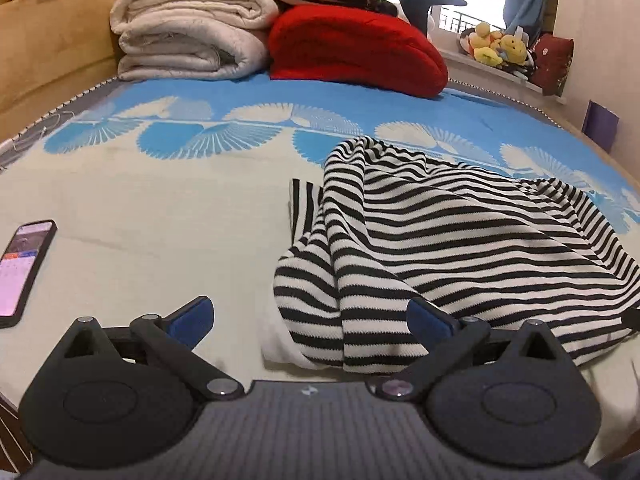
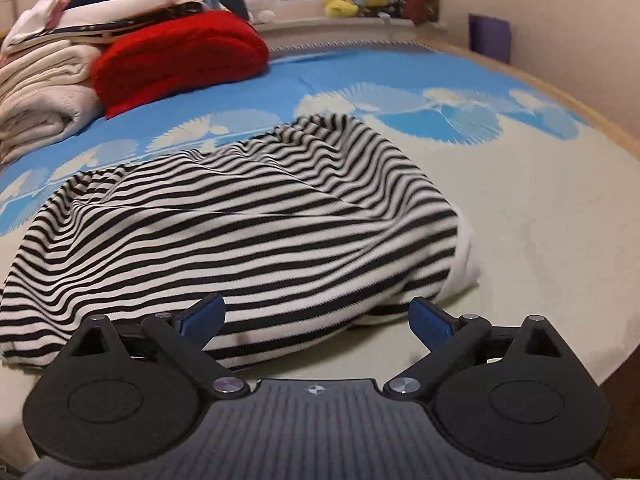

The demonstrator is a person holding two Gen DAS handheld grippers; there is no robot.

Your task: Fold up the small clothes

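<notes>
Shirt [image 2: 240,216] rumpled ahead of both grippers, left [image 1: 310,318] and right [image 2: 316,316], fingers spread, gripping nothing. I judge folding unstarted; next I need hem corners pinched.

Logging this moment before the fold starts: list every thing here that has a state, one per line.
striped garment: crumpled, unfolded, on the bed
left gripper: open, empty, at the garment's near edge
right gripper: open, empty
phone: screen lit, lying flat
white quilt: folded, stacked
red blanket: folded
</notes>
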